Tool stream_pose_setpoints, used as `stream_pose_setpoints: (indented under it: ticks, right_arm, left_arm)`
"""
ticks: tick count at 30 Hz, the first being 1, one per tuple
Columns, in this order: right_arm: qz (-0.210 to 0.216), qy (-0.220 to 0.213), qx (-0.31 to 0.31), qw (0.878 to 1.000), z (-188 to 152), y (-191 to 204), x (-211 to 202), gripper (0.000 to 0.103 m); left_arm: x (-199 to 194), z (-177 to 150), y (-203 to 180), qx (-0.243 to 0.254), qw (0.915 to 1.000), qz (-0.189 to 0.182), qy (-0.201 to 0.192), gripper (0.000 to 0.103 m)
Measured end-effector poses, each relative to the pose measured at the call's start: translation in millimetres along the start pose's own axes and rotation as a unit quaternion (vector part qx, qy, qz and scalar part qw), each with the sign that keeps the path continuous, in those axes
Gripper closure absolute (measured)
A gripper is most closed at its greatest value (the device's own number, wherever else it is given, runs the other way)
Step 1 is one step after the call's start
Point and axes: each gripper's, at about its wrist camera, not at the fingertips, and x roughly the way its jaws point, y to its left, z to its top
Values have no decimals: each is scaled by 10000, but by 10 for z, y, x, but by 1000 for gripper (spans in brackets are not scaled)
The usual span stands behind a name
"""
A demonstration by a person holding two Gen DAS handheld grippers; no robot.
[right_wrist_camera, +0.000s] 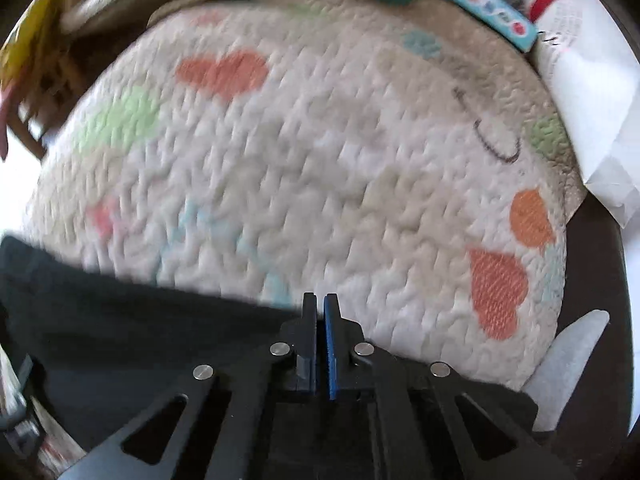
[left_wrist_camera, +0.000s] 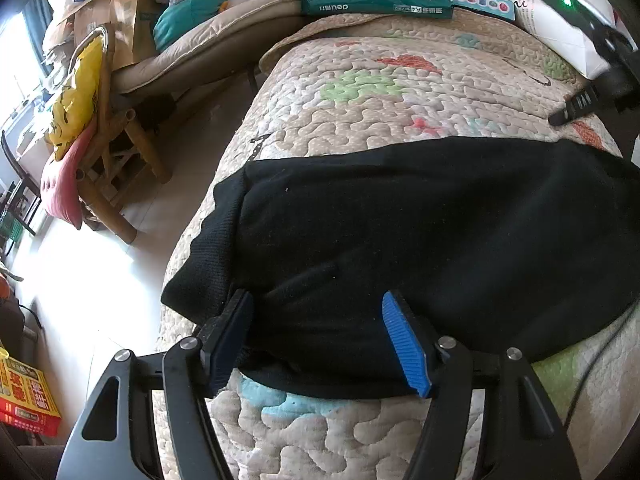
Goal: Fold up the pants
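Observation:
Black pants (left_wrist_camera: 420, 232) lie folded across a quilted patterned cover (left_wrist_camera: 400, 92) on a bed. My left gripper (left_wrist_camera: 320, 304) is open, its blue-padded fingers resting on the near edge of the pants, close to the left end. In the right wrist view the pants (right_wrist_camera: 140, 332) fill the lower left. My right gripper (right_wrist_camera: 320, 304) is shut, fingers together at the pants' far edge; whether cloth is pinched between them cannot be told. The right gripper also shows in the left wrist view (left_wrist_camera: 576, 108) at the far right, just beyond the pants. The right view is motion-blurred.
A green paper pack (left_wrist_camera: 376, 0) and a blue box (left_wrist_camera: 476, 0) lie at the bed's far end, beside a white bag (left_wrist_camera: 560, 20). A bamboo chair (left_wrist_camera: 120, 140) with a yellow bag and pink cushion stands left, across the floor. A cable (left_wrist_camera: 588, 368) trails at lower right.

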Motion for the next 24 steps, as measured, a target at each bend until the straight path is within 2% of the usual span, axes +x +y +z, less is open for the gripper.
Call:
stream_pose_setpoints:
  ticks: [3,5,8,9,10,11,12,14,15,16,17,18,21,24]
  right_arm:
    - [-224,-447,248,9984,99,-90,-69,103]
    - [-150,-609,442,9971,91,-168,-134,101]
    - [209,-230,476,9984,31,-248,-96,92]
    - [281,-71,425,9987,-10,-249,-65,74]
    - [285,9,394,9988,-84,-224,-72,60]
    - [272,98,332,9990,-127,-193,-39,39]
    - [255,114,276,9992,-173,-175,-4,36]
    - [275,146,271,9991,-201,-152,68,37]
    - [319,220,323,9987,-223,-140,110,40]
    - [372,424,349,9978,-238,-115,199,52]
    - [408,582,314,9970,-250,-85,259,94]
    - [347,675,268,9968,-258,-55,292,97]
    - [52,513,97,9986,-199,11,241,99]
    - [-40,272,356,9990,-68,-43,202,100]
  left_arm:
    - [-1,0,3,1,10000,-1,0,36]
    - [0,2,5,-2,10000,-5,-1,36]
    - [1,2,1,-3,10000,-1,6,36]
    - [3,2,3,-14,10000,-2,10,36]
    - [3,1,5,-25,10000,-3,12,36]
    - [5,-3,9,-26,10000,-3,10,36]
    - [4,-1,10,-19,10000,-2,9,36]
    - [5,0,9,-20,10000,-4,9,35]
    - [5,0,8,-22,10000,-4,9,35]
    - [4,1,8,-21,10000,-4,9,35]
    - [5,1,7,-21,10000,-6,12,35]
    - [5,1,6,-26,10000,-6,13,35]
    - [9,3,11,-29,10000,0,17,35]
    - [6,0,24,-38,10000,-11,18,34]
